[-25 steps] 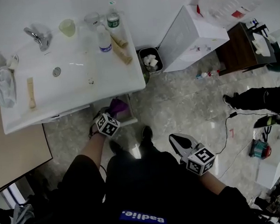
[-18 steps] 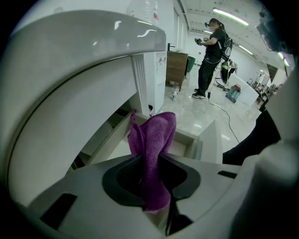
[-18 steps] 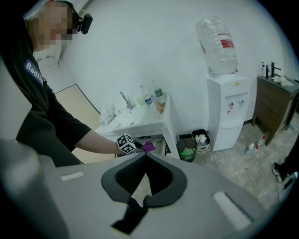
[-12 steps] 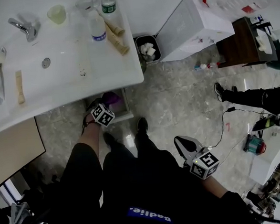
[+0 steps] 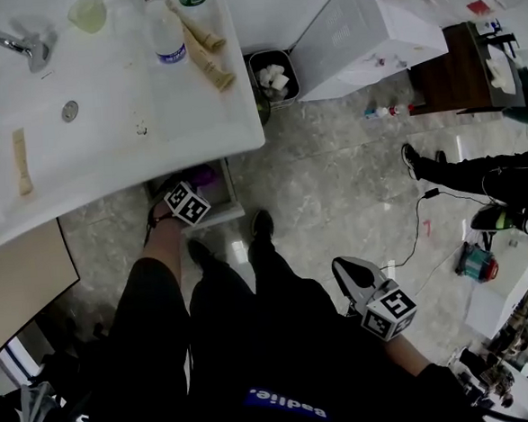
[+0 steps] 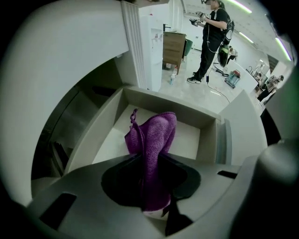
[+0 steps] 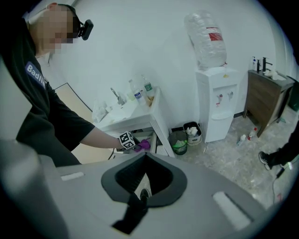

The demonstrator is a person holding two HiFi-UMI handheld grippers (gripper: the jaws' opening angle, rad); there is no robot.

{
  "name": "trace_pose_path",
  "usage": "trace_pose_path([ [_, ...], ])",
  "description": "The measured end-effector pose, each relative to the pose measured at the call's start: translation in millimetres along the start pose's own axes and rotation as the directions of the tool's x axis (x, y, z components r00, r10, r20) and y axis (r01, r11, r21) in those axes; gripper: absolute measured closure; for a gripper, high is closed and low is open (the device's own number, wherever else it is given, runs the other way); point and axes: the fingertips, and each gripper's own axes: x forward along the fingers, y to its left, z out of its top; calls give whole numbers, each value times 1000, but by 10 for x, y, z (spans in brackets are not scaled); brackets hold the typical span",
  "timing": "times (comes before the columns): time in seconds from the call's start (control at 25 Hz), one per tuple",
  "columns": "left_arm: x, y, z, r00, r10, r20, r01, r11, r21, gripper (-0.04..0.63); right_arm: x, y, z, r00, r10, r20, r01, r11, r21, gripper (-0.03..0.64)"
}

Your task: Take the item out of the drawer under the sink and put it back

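The white washbasin (image 5: pixel 132 125) fills the head view's upper left and hides most of the open drawer (image 6: pixel 208 140) beneath it. Only the left gripper view shows the drawer's inside. At frame centre there, the left gripper (image 6: pixel 150 165) clamps a purple cloth (image 6: pixel 156 133) over the drawer. The right gripper (image 7: pixel 142 182) has its jaws slightly apart and empty.

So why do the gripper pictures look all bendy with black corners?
Left gripper view: a wide-angle lens curves the straight walls of the drawer and blackens the corners, though the purple cloth looks sharp. Right gripper view: the same curving and dark rim. Head view: dim overall, the white sink brightest, with shiny glare spots on the floor.
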Motion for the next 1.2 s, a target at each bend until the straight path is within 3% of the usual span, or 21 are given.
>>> trace_pose_path([
  [0.32, 117, -15, -49, 998, -1, -65, 3, 1000, 27, 502, -21, -62, -46, 1000, 4, 18, -4, 1000, 13, 615],
  [0.6, 4, -45, -31, 997, -12, -76, 13, 1000, 15, 448, -39, -26, 44, 998, 27, 57, -27, 1000, 4, 615],
  [0.8, -318, -13, 50, 1000, 9, -27, -9, 1000, -2, 448, -37, 70, 153, 994, 63, 88, -62, 998, -13, 615],
  [1.0, -817, 79, 121, 997, 35, 66, -30, 997, -71, 448, 106, 309, 296, 983, 140, 116, -136, 990, -42, 615],
  [1.2, -1341, -60, 80, 989, 48, 139, -38, 997, -70, 448, 147, 607, 505, 967, 206, 149, -193, 976, -97, 615],
])
